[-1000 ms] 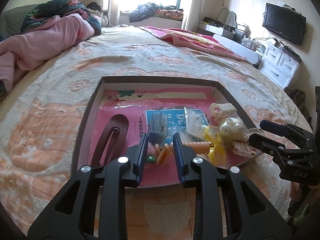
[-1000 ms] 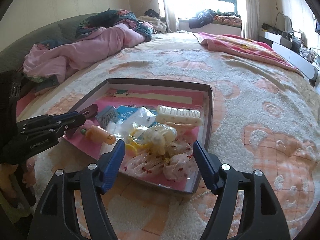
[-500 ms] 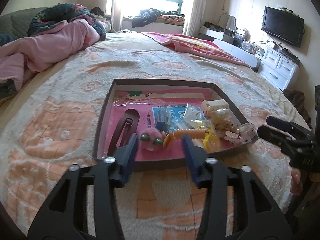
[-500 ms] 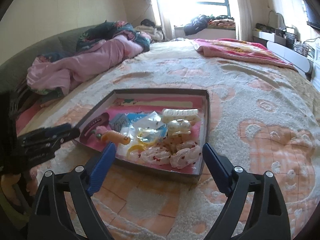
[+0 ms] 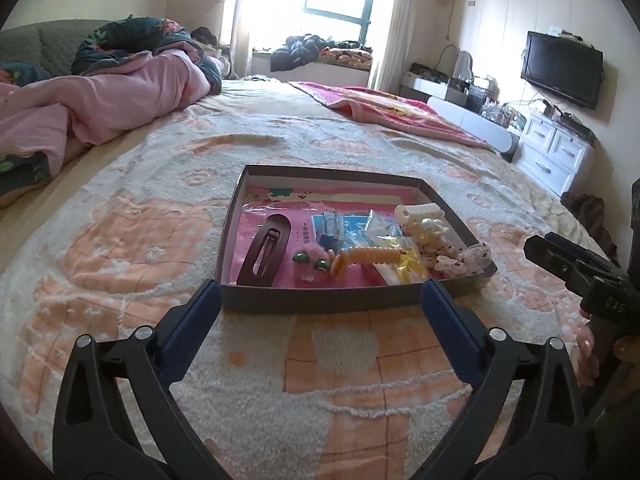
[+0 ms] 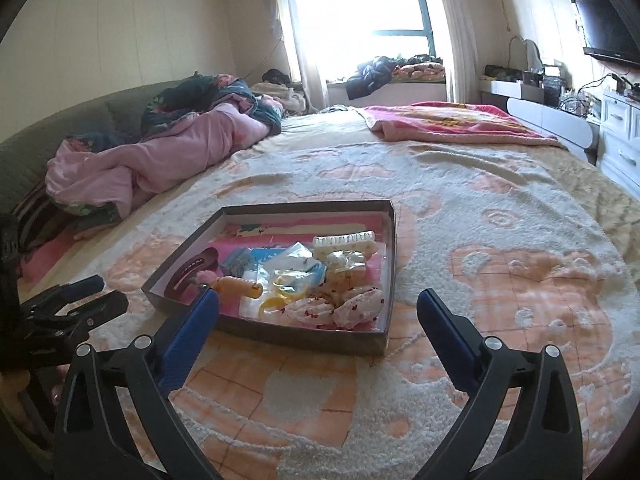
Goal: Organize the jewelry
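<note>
Left wrist view: your left gripper and right gripper are hanging wide open, empty, before the tray on the bed. Inside, the light, stiff hair clip is lying flat; pinch its edges.

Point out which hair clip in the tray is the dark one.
The long, flat maroon snap clip lying at the left end of the shallow cardboard tray. The other, a ribbed claw clip at the far right, is cream.
</note>
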`<state>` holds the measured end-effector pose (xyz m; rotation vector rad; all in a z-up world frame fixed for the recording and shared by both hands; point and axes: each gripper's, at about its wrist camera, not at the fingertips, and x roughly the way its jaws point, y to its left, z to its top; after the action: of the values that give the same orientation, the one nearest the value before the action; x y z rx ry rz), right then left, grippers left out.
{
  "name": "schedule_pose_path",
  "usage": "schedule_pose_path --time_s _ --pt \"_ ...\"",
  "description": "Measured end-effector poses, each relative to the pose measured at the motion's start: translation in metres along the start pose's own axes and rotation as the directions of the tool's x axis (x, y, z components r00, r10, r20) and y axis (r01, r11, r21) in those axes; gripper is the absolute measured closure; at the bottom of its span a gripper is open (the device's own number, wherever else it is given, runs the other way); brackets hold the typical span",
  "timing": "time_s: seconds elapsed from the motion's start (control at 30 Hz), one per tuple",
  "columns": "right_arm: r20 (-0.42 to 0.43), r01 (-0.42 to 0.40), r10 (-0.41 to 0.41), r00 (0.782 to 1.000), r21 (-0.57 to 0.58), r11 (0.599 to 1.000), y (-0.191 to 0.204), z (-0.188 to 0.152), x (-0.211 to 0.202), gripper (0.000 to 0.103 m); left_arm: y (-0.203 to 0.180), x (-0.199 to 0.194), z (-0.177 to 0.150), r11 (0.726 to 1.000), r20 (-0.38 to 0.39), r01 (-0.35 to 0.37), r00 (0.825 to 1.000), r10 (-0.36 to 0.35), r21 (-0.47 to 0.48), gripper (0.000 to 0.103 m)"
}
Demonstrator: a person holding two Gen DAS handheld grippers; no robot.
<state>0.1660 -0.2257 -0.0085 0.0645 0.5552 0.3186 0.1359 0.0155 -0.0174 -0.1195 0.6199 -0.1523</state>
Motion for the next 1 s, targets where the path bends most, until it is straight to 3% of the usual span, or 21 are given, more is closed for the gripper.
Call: schedule_pose_path --time_s 0.7,1.0 --pt "0.088 0.072 -0.069 0.994 -0.04 0.997 0.02 -0.053 -0.045 0.007 -0.013 -0.025 -0.042 0.998 0.078 -0.053 0.996 0.05 0.033 0.011" --pt "0.133 0.109 -0.103 0.986 -0.038 0.993 0.022 -0.066 -0.055 0.007 -0.018 -0.034 -0.044 0.996 0.124 -0.082 0.989 0.076 0.046 0.011"
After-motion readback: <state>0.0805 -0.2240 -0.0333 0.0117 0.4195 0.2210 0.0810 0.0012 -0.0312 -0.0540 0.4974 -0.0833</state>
